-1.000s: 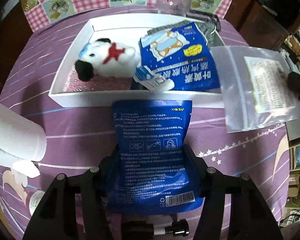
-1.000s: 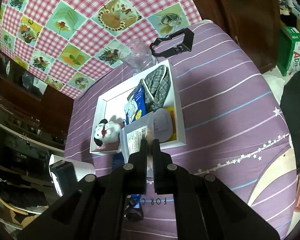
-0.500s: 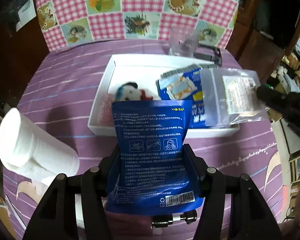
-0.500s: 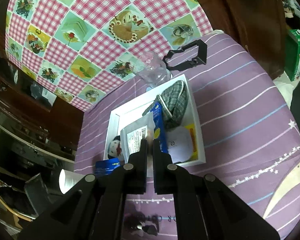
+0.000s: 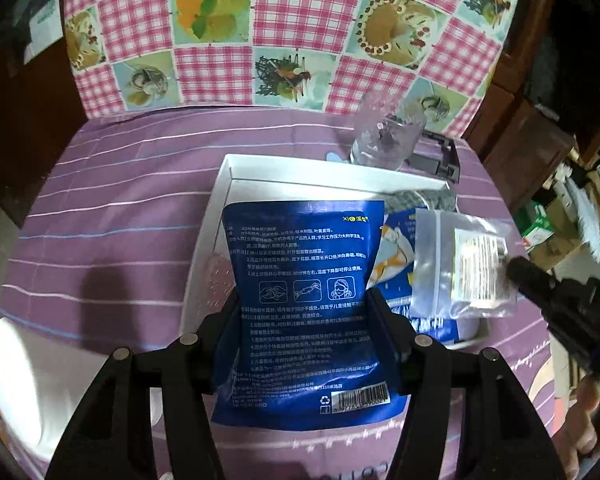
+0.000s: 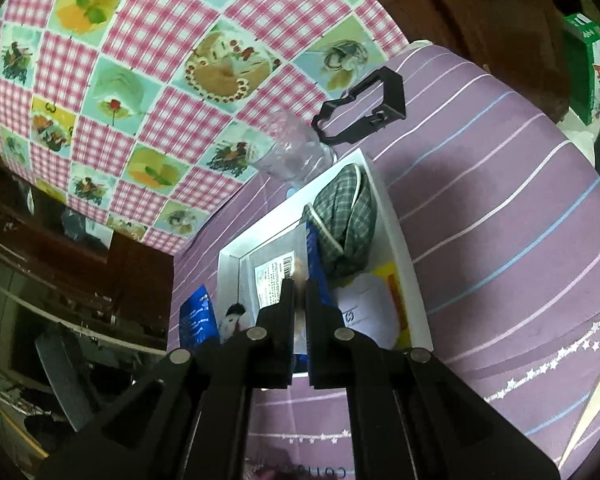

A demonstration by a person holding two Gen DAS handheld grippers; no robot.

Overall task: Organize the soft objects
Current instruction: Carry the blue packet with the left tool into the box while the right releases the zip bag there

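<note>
The left claw is gripping a blue pouch by its two side edges, with the jaws set wide enough to span the pouch. The pouch is hanging above the near left part of the white tray. The right claw is nearly closed, pinching the near edge of a clear zip bag that carries a printed label. This bag is hanging over the tray interior, to the right of the blue pouch.

Already lying in the tray are a plaid fabric pouch at the far end, a second blue pouch, a white packet and a plush toy at the near left. Judging by this layout, the task is well advanced. The remaining steps are lowering and releasing both held items. A white roll is resting on the tabletop at the near left, outside the tray. Whether it belongs in the tray cannot be determined.
</note>
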